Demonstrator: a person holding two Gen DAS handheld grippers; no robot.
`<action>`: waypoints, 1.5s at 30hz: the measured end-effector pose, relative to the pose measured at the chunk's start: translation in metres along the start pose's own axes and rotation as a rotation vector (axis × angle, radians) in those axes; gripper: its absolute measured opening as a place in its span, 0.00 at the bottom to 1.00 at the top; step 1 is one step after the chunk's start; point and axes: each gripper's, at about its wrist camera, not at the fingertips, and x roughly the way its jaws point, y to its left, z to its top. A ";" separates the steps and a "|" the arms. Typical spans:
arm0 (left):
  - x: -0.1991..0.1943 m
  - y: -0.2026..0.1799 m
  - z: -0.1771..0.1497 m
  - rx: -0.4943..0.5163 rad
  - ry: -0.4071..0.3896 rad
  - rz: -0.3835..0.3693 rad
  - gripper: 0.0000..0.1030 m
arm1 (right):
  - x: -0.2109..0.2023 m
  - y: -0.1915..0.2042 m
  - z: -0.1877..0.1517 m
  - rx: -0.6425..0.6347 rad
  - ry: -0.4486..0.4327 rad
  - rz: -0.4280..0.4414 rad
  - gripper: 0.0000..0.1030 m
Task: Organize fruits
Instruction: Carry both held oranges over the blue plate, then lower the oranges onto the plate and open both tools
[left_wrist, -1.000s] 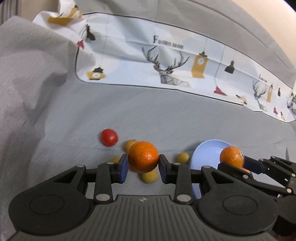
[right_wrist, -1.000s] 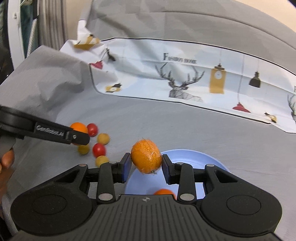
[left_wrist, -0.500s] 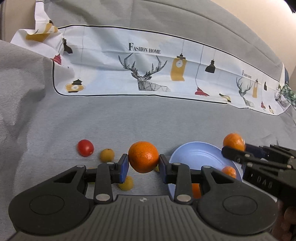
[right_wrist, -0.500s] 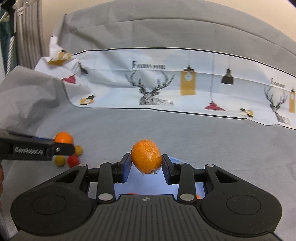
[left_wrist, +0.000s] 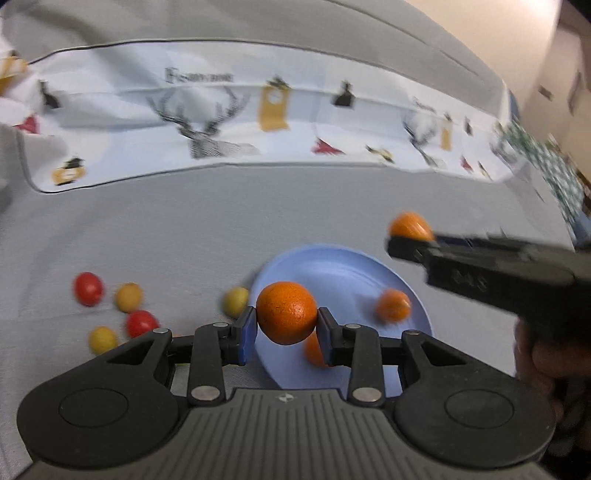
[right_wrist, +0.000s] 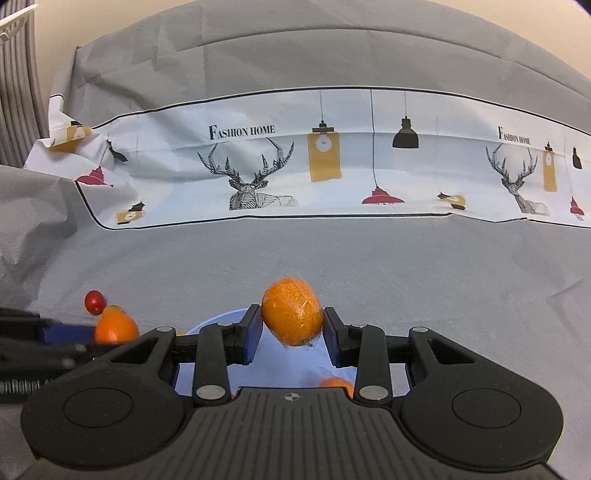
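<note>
Now | left fingers (left_wrist: 286, 328) clamp orange (left_wrist: 286, 312) | right fingers (right_wrist: 291, 332) clamp tangerine (right_wrist: 291, 310)

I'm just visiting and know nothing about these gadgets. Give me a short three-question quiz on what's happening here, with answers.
1. True or false: each hand-held gripper holds an orange.
2. How many red cherry tomatoes lie on the grey cloth in the left wrist view?
3. Which colour is the plate: A white, B blue, C green?

Key
1. True: the left hand-held gripper clamps an orange; the right hand-held gripper clamps a second orange.
2. Two red cherry tomatoes on the grey cloth.
3. B: blue plate.
</note>
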 end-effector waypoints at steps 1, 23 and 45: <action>0.002 -0.004 -0.002 0.021 0.012 -0.012 0.37 | 0.000 0.000 0.000 0.001 0.002 -0.002 0.36; 0.019 -0.036 -0.018 0.175 0.088 -0.089 0.37 | 0.003 0.004 0.000 -0.022 0.019 0.002 0.36; 0.018 -0.037 -0.018 0.170 0.078 -0.079 0.37 | 0.004 0.009 -0.002 -0.025 0.023 0.002 0.36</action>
